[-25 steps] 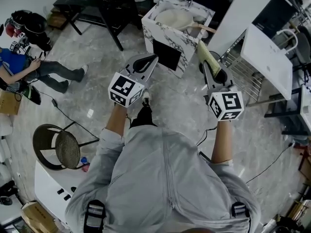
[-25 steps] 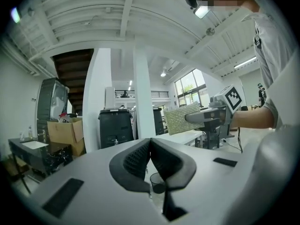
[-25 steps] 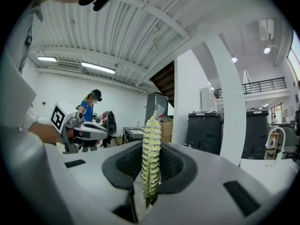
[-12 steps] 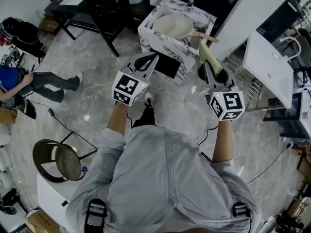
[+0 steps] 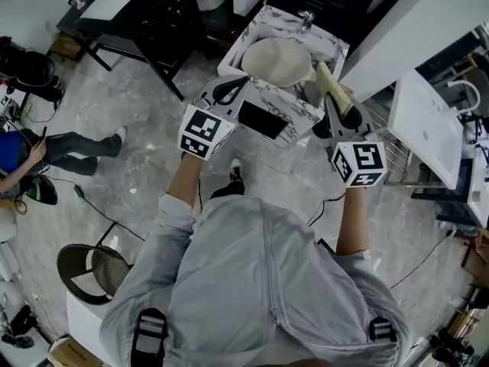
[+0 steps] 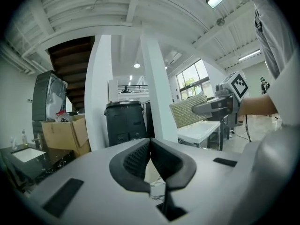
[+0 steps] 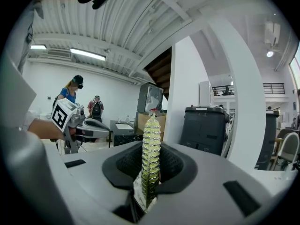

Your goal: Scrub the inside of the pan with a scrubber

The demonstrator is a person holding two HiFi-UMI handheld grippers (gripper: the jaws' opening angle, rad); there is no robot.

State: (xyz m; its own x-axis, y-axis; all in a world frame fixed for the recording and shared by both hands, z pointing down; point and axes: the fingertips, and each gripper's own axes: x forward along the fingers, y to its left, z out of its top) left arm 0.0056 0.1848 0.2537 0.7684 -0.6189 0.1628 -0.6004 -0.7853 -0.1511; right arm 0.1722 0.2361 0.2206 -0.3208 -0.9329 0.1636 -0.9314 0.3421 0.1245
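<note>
Left gripper (image 6: 150, 144): jaws pinched together, nothing between them. Guessing it's the spare hand, kept free to steady things.

Pan (image 5: 276, 58): pale, lying in marble sink (image 5: 299, 115), just ahead of both grippers. Inside faces up, so it's ready for scrubbing.

Right gripper (image 7: 150, 168): clamped on scrubber (image 7: 151, 135), held edge-on with most of the pad sticking out past jaws, probably for reach. Near sink's right side, apart from pan. Scrubbing not begun, I'd say.

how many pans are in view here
1. The pan lies in the marble sink, bowl up, with its handle pointing to the right. No second pan shows, though part of the sink's inside is hidden.
</note>
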